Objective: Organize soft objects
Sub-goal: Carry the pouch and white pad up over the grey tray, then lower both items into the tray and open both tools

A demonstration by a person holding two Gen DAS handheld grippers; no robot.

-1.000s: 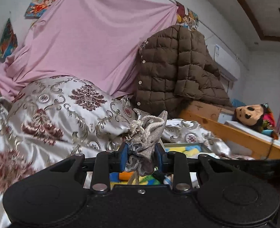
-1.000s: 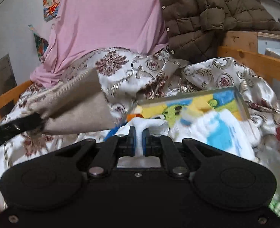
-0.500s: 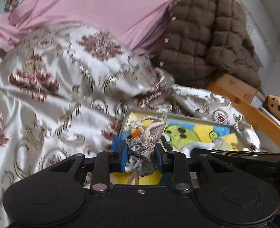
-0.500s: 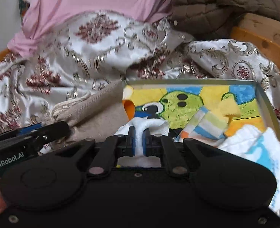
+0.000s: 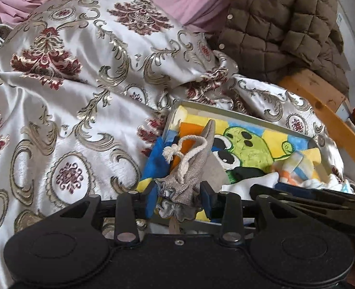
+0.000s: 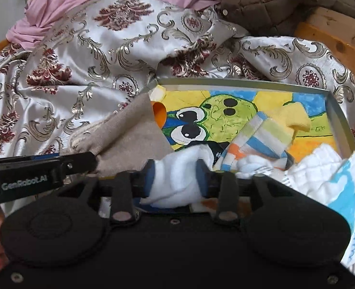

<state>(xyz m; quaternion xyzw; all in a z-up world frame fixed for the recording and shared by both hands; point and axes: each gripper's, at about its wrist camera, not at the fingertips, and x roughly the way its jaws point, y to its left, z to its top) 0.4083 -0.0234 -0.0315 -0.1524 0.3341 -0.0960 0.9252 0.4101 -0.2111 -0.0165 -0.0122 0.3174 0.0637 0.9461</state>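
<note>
Your two wrist cameras looked forward and downward, close over the bed; both views shared the cartoon-printed tray (image 5: 247,116) (image 6: 341,118) and the brocade bedspread (image 5: 81,84) (image 6: 93,60).

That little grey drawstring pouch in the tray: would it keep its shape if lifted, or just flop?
Probably flop: the drawstring pouch is bunched and creased between the left tool, whose jaws are opening. It looks light, being thin woven cloth with no bulge. It likely won't roll or slide, given the rough weave.
</note>
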